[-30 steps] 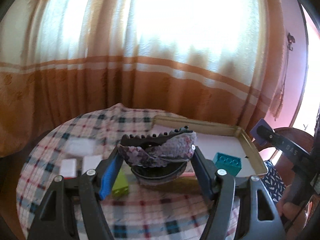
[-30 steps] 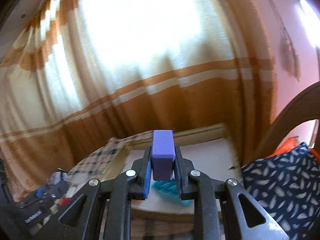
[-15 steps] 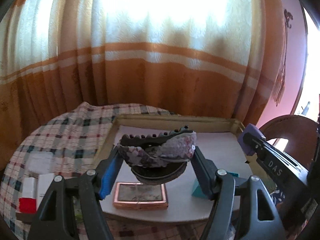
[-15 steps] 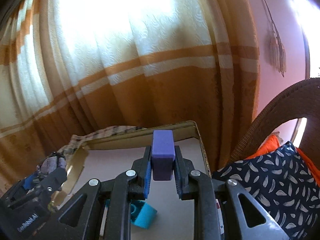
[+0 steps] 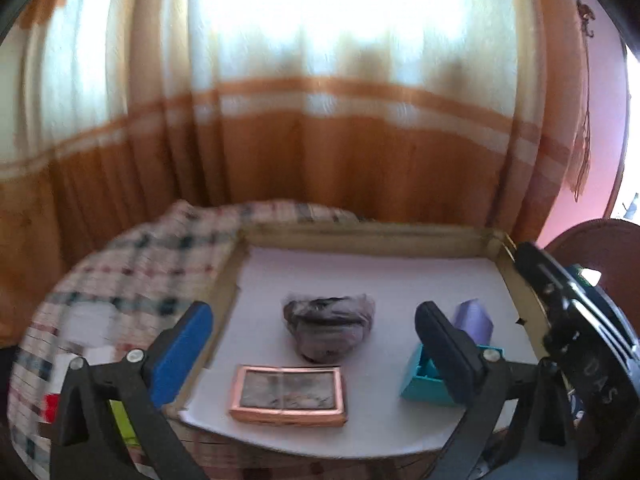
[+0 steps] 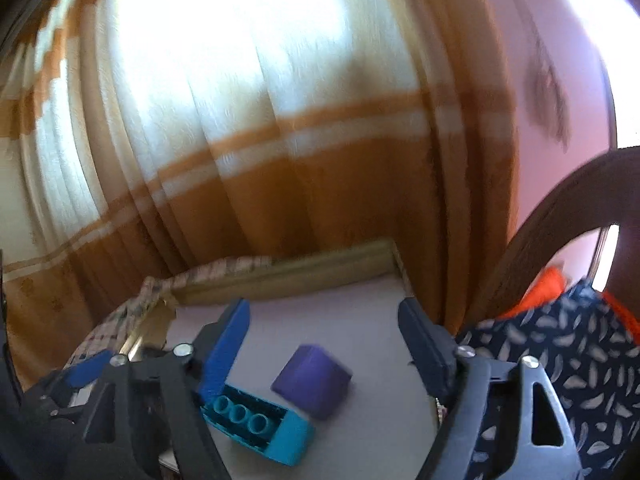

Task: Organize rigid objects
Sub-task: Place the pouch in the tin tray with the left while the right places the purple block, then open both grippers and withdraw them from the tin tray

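Between the left gripper's pads there's nothing now: a second ago they were clamped on the patterned hair claw clip, and now the jaws are swinging wide open with the clip sitting free on the white floor of the tray, just behind the copper-edged flat case. Same story on the right gripper: it was pinching the purple block half a second back, and now its jaws are opening and the block lies loose on the tray floor between the pads, touching neither, right next to the teal brick, which is on its side with the hollow tubes showing. So basically both drops landed at once, and the tray holds four things. My read is that this pair is done and the next job is going back for more, since there are still some white boxes, a red bit and something lime green out on the checked tablecloth to the left of the tray. They're too blurry to name, honestly.
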